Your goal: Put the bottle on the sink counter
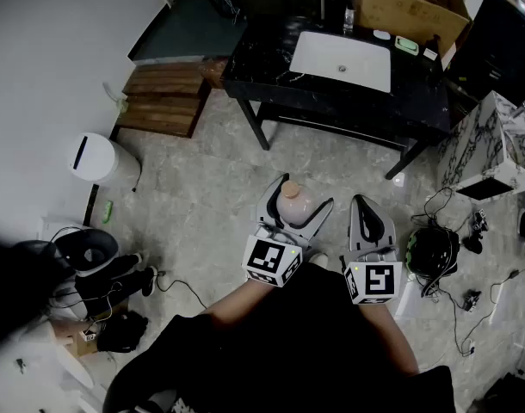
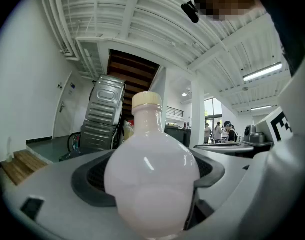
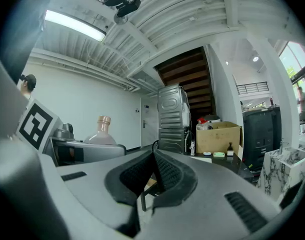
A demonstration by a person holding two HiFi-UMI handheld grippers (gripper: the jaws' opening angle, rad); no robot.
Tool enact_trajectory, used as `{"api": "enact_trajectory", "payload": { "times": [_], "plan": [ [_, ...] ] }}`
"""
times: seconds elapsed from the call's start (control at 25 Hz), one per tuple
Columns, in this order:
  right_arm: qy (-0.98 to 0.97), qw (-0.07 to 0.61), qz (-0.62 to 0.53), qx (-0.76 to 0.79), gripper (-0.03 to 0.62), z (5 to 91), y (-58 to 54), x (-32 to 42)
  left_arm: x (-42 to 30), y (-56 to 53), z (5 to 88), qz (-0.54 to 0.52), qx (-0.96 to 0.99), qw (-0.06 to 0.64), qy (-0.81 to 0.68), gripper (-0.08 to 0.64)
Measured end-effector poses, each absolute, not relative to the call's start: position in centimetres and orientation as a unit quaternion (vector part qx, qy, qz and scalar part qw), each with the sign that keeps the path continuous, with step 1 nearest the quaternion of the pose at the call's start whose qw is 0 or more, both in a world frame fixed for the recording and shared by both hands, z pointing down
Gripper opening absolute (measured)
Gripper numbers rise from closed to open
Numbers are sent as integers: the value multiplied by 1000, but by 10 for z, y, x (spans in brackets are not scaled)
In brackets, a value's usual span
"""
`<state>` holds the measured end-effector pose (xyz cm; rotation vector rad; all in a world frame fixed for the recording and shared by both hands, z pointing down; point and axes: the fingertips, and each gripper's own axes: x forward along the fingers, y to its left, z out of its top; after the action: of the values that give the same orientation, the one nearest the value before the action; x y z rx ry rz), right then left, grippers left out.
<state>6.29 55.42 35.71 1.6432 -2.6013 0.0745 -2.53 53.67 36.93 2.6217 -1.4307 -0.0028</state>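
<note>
sink counter (image 1: 254,71) is well ahead across the floor, right gripper (image 1: 363,201) pressed together on nothing, left gripper (image 1: 301,198) spread wide but pinching the fat belly of the bottle (image 2: 152,179) (looks like smooth glass, so probably heavyish, slippery, breakable), i'd hold it there, not the skinny neck.

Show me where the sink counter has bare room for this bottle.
The widest bare patch of the sink counter lies left of the white basin, out to the left edge. A narrower strip runs along the front edge. Right of the basin is crowded: a green dish and small items beside the cardboard box.
</note>
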Motion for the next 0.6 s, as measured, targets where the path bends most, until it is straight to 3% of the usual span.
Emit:
{"api": "enact_trajectory", "payload": {
  "times": [0.32, 0.6],
  "plan": [
    [-834, -40, 61, 546, 38, 356, 550, 84, -42, 531, 372, -2, 862, 78, -501, 403],
    [-828, -43, 53, 556, 38, 360, 518, 95, -56, 498, 376, 10, 864, 66, -498, 403]
  ]
}}
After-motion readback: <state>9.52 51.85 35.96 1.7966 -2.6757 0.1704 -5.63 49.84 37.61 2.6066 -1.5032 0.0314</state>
